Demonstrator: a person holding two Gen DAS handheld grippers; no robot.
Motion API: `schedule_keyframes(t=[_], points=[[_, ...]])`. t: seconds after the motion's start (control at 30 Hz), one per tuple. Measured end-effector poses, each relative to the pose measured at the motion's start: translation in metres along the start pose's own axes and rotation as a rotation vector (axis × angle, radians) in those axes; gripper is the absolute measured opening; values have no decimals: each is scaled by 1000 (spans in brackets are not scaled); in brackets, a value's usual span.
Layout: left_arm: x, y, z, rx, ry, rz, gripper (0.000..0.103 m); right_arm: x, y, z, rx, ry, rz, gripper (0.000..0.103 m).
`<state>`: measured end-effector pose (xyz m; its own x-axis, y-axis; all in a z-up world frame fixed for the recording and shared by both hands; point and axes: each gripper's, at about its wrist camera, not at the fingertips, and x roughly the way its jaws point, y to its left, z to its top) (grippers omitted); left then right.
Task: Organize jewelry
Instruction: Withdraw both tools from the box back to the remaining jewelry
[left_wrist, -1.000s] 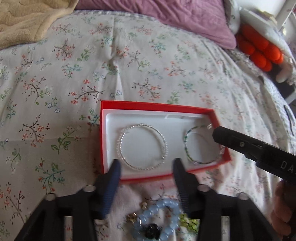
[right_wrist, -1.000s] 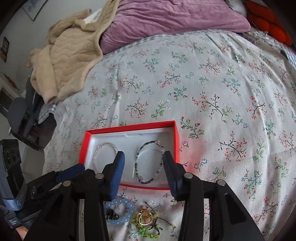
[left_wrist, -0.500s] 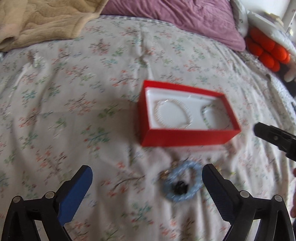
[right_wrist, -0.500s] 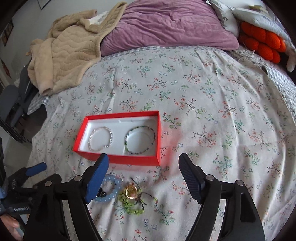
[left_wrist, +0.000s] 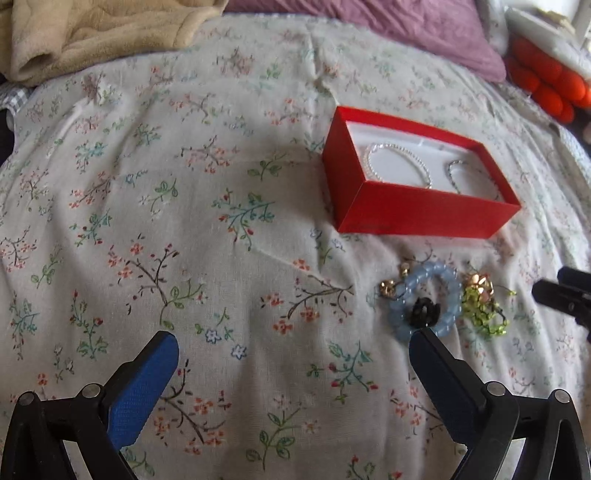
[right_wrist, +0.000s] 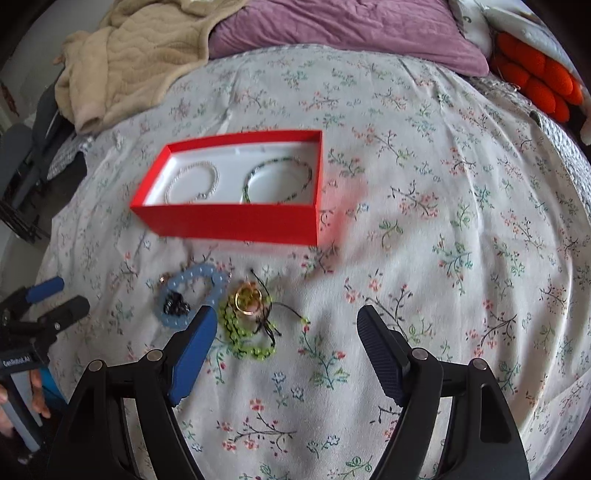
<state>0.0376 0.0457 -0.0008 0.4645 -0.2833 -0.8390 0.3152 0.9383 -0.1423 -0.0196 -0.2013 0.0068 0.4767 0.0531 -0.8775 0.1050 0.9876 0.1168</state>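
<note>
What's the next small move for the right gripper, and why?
Probably ease the right gripper forward and down over the green bracelet. Its jaws are open and empty, that bracelet lies just ahead beside its left finger, outside the red box, which already holds two bracelets.

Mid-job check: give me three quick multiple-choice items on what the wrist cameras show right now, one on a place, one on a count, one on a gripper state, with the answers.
1. Where does the blue bead bracelet lie?
A. inside the red box
B. on the bedspread in front of the red box
C. on the purple pillow

2. How many bracelets lie in the red box?
A. none
B. two
C. four

3. How does the right gripper stand?
A. open, holding nothing
B. shut on the gold ring
C. shut on the box wall

Answers:
1 B: it rests on the floral bedspread beside the green bead bracelet.
2 B: a silver bead bracelet and a dark green bead bracelet sit on the white lining.
3 A: its fingers are spread with only fabric between them.
</note>
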Motion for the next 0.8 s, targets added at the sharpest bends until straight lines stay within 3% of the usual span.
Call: schedule_keyframes(t=[0.07, 0.27, 0.5, 0.8], points=[[1, 0, -2, 4, -15, -3, 102, 3, -1, -4, -13, 16, -18, 81], [23, -12, -10, 98, 74, -34, 102, 16, -13, -10, 25, 87, 13, 81], [37, -19, -3, 84, 131, -72, 100, 27, -21, -13, 48, 141, 31, 81], [45, -29, 9, 70, 158, -165, 77, 25, -23, -7, 72, 142, 74, 81]])
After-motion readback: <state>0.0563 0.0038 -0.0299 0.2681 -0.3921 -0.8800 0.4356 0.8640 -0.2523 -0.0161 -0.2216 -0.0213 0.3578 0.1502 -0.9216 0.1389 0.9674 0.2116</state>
